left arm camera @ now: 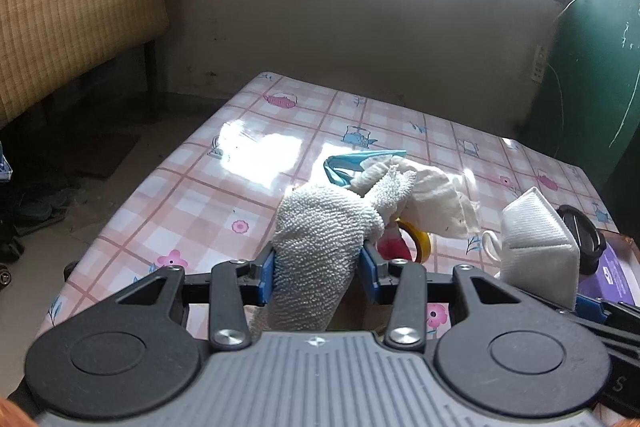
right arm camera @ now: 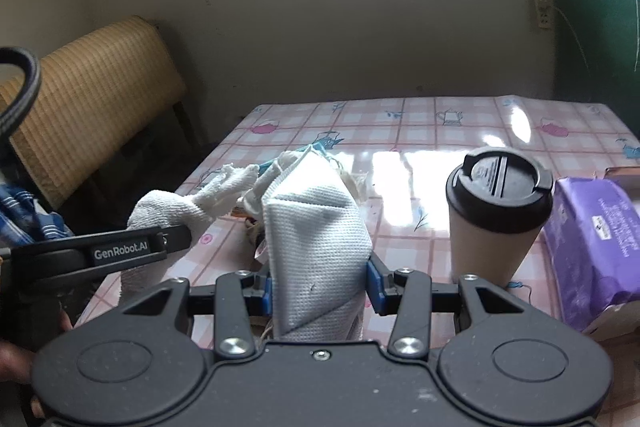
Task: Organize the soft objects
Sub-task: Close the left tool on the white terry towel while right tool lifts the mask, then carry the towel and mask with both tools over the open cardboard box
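The left hand-held gripper (left arm camera: 320, 267) squeezes a fluffy towel (left arm camera: 320, 239) and the right hand-held gripper (right arm camera: 320, 281) squeezes a white face mask (right arm camera: 316, 231), both lifted above the table (left arm camera: 192, 195) (probably to sort them).

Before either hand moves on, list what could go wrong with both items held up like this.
1. The towel in the left gripper hangs loose; its trailing end could snag the yellow tape roll and drag it.
2. The face mask in the right gripper is close to the lidded cup; a rightward swing might tip it.
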`<state>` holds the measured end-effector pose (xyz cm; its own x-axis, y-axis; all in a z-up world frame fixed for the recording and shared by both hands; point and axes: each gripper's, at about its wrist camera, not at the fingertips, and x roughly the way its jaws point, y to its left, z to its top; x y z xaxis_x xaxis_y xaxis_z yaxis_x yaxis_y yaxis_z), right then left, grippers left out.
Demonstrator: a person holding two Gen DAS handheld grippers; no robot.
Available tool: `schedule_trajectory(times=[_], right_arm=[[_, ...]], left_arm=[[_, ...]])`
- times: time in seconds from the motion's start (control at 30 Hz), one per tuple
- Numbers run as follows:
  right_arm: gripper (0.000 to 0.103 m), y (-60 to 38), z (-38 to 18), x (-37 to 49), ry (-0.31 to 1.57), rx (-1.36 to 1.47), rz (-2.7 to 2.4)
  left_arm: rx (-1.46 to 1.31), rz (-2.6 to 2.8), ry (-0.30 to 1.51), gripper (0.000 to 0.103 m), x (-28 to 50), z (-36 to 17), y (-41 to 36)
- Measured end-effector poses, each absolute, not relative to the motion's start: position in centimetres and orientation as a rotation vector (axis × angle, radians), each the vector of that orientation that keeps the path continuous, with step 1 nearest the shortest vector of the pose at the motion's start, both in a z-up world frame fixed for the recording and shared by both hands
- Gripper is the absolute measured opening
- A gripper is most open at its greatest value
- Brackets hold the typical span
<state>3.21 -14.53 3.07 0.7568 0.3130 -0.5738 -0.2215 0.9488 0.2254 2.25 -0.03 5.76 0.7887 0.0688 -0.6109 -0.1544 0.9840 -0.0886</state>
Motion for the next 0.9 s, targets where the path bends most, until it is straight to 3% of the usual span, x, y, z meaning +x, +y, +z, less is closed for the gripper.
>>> schedule_trajectory(times=[0.9], right_arm=[[0.052, -14.2, 4.5, 3.2, 0.654, 0.105, 0.239]], left_arm=[[-0.137, 0.095, 0.673, 0.043, 2.7, 6.2, -1.3]])
